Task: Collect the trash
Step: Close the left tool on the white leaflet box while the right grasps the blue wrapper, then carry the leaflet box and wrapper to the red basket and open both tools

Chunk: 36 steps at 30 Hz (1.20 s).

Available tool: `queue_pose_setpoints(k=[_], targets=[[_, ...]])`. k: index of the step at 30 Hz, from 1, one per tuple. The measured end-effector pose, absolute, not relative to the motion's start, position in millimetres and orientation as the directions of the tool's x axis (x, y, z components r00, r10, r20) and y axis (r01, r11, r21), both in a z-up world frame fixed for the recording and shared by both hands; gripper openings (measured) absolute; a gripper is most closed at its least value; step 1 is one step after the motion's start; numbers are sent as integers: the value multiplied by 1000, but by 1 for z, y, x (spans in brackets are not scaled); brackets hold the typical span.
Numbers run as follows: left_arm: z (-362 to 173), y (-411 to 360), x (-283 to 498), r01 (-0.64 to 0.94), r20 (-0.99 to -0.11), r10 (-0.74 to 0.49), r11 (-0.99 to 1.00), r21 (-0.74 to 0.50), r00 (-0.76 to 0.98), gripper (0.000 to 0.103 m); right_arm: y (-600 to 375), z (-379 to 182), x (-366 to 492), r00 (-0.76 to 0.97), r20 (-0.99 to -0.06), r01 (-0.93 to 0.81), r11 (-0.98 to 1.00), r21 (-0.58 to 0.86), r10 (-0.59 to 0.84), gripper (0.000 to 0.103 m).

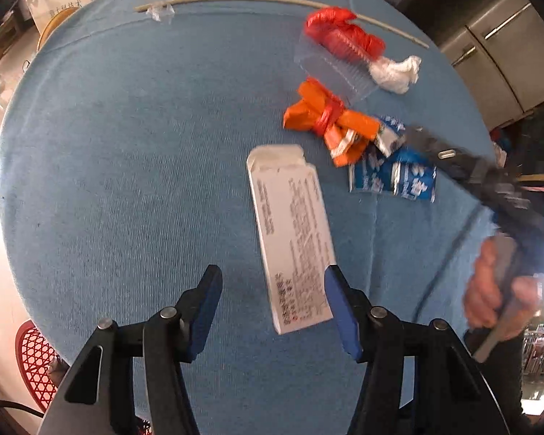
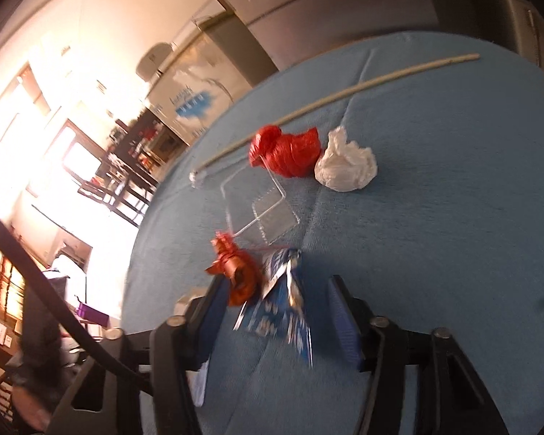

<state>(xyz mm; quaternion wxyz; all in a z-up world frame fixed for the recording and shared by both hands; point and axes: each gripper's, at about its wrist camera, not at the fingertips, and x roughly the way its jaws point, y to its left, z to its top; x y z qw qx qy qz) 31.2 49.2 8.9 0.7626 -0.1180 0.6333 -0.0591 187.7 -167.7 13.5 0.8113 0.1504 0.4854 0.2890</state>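
Nearly all the trash is still on the counter: a white carton mid-counter, orange wrapper and blue packets beside it, red bag, white wad and clear tray toward the far edge. No bin shows. The left tool stands part open over the carton's near end, not gripping; the right tool straddles a blue packet, pads apart from it.

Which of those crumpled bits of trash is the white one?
The white wad farthest back, beside the red bag; the other pieces are orange or blue.
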Motion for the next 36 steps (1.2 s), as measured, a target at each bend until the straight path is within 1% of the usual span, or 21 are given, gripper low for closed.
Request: queue_pose_setpoints(k=[2, 3, 4, 5, 6, 8, 9, 10, 11, 13, 16, 19, 23, 26, 32, 36], targets=[[11, 47, 35, -48, -947, -251, 963, -265, 202, 65, -160, 2, 195, 337, -739, -300, 810, 503, 584, 47], [11, 44, 38, -43, -946, -253, 963, -266, 203, 67, -158, -2, 197, 326, -746, -294, 812, 504, 581, 43], [10, 40, 39, -34, -946, -251, 964, -263, 203, 67, -158, -4, 196, 334, -740, -293, 811, 507, 583, 42], [9, 37, 41, -27, -948, -244, 967, -255, 203, 67, -158, -4, 196, 330, -739, -296, 808, 510, 588, 37], [7, 34, 43, -23, -951, -232, 970, -241, 205, 67, -158, -4, 196, 327, -734, -296, 802, 519, 596, 30], [3, 30, 45, -15, -952, -208, 976, -216, 223, 67, -159, -1, 191, 343, -727, -300, 803, 515, 595, 25], [2, 29, 45, -10, -951, -198, 978, -206, 236, 67, -160, 2, 187, 361, -729, -306, 812, 497, 582, 24], [-1, 31, 46, -11, -949, -198, 978, -207, 245, 65, -161, 6, 182, 383, -731, -313, 824, 473, 565, 24], [-4, 32, 45, -16, -947, -211, 975, -221, 244, 51, -162, 11, 177, 398, -729, -322, 829, 457, 557, 24], [-6, 38, 45, -20, -940, -214, 974, -227, 265, 48, -167, 18, 167, 425, -719, -330, 834, 443, 550, 23], [-11, 55, 38, -51, -928, -252, 960, -276, 275, 48, -179, 28, 156, 449, -698, -319, 830, 458, 558, 23], [-5, 68, 28, -50, -922, -238, 963, -265, 304, 47, -192, 35, 148, 463, -677, -303, 820, 486, 572, 23], [16, 81, 10, -47, -905, -230, 964, -263, 357, 47, -204, 46, 134, 486, -638, -291, 799, 526, 597, 23], [47, 91, -12, -54, -885, -207, 967, -251, 417, 47, -205, 55, 126, 486, -608, -303, 773, 556, 628, 23], [84, 105, -57, -113, -855, -153, 965, -238, 496, 47, -183, 80, 114, 477, -555, -379, 729, 570, 682, 23], [109, 111, -89, -176, -850, -83, 963, -202, 521, 47, -158, 92, 109, 439, -522, -452, 682, 576, 732, 23]])
